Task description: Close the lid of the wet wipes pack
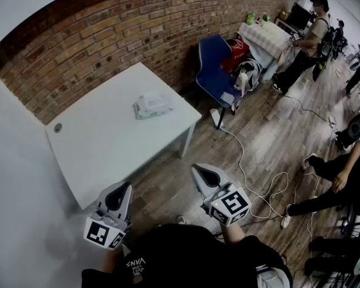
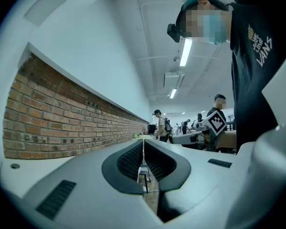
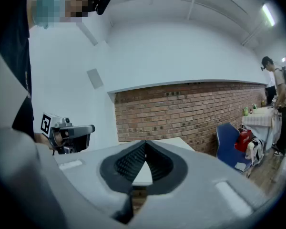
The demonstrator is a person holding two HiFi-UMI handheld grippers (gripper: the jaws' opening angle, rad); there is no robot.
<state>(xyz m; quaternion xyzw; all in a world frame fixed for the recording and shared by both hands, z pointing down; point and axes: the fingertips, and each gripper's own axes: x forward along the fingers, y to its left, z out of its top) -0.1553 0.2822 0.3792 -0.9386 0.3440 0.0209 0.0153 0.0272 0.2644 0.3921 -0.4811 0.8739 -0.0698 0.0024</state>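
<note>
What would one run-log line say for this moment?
left gripper: shut, empty | right gripper: shut, empty | wet wipes pack: on table, untouched

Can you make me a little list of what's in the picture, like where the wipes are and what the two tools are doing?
wipes: wet wipes pack lies on the white table, toward its far side
lid: too small to tell if open or closed
left tool: shut, nothing in it, near the table's front corner, far from the pack
right tool: shut, nothing in it, over the wooden floor, far from the pack
nearby: blue chair past the table, by the brick wall
</note>
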